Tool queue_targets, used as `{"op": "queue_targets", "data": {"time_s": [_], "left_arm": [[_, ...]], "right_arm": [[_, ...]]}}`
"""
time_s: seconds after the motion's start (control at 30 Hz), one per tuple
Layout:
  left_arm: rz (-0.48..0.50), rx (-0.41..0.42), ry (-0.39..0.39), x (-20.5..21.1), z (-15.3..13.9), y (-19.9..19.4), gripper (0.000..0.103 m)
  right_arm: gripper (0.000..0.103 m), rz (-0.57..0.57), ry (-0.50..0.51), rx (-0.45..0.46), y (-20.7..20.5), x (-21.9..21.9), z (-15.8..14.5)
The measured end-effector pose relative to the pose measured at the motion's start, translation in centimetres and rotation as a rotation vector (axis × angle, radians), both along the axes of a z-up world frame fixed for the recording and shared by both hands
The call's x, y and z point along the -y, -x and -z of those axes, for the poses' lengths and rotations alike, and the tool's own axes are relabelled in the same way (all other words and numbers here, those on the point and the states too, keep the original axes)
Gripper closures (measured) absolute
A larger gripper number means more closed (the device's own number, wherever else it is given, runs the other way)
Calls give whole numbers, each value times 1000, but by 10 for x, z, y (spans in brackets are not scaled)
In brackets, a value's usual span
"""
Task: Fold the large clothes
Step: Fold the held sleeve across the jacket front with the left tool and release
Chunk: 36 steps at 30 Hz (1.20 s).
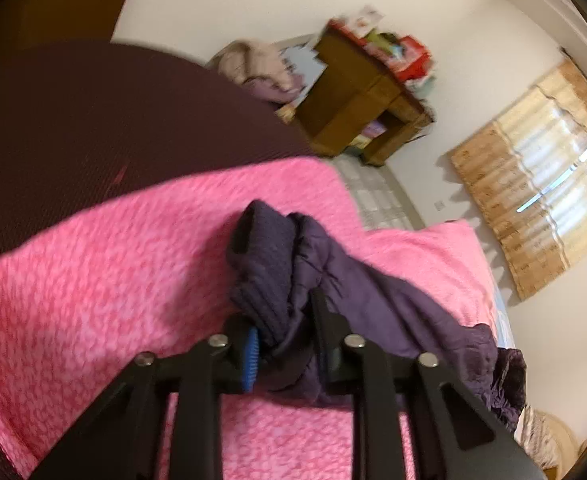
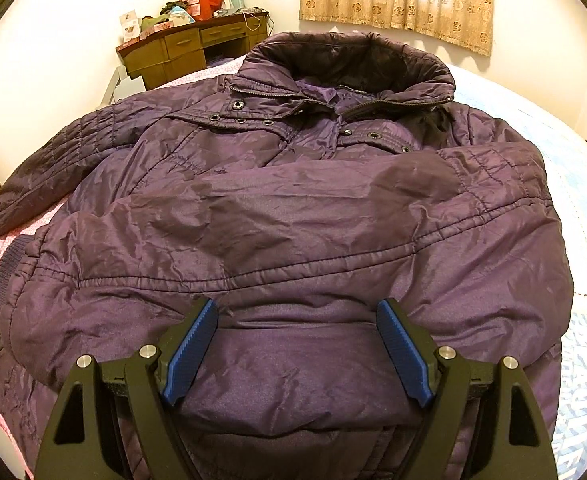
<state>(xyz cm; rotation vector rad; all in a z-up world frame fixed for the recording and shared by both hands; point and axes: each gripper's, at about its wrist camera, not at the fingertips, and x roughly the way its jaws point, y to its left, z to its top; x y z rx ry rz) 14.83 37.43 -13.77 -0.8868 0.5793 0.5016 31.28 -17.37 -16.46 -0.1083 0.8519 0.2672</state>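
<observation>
Left hand-held gripper [image 1: 281, 320] pinching jacket [image 2: 293, 208] cuff [image 1: 261, 264]; right hand-held gripper [image 2: 296, 354] spread; desk [image 2: 193, 48] beyond.

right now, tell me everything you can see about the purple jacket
The purple jacket is a shiny, crinkled, quilted-looking padded coat with a tall stand-up collar, a zipper, metal snaps and a ribbed knit cuff. It lies front-up and spread across the bed, partly on a pink blanket, one sleeve folded across its chest. The left gripper is shut on a ribbed cuff and sleeve end; the right gripper hovers open over the hem area.
</observation>
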Motion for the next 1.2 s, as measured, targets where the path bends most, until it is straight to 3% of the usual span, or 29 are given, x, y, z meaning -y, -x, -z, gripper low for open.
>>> {"op": "queue_targets", "data": {"time_s": [0.17, 0.33, 0.57, 0.67, 0.8, 0.97, 1.07, 1.17, 1.2], "left_arm": [[10, 77, -100, 11, -47, -8, 84], [70, 217, -194, 58, -116, -44, 84], [274, 370, -373, 198, -193, -124, 86], [398, 391, -394, 262, -198, -152, 86], [564, 368, -371, 333, -180, -178, 86], [810, 245, -352, 399, -141, -199, 83], [920, 167, -385, 417, -134, -205, 68], [954, 230, -480, 421, -147, -175, 37], [947, 260, -520, 414, -152, -165, 22]], "right_arm": [[20, 0, -2, 0, 0, 0, 1], [20, 0, -16, 2, 1, 2, -1], [20, 3, -58, 7, 3, 6, -3], [20, 5, -94, 9, 4, 9, -3], [20, 13, -175, 12, 3, 20, -4], [20, 20, -258, 8, 2, 31, -4], [20, 19, -252, 8, 1, 29, -4], [20, 19, -261, 7, 0, 28, -4], [20, 18, -265, 8, 0, 28, -4]]}}
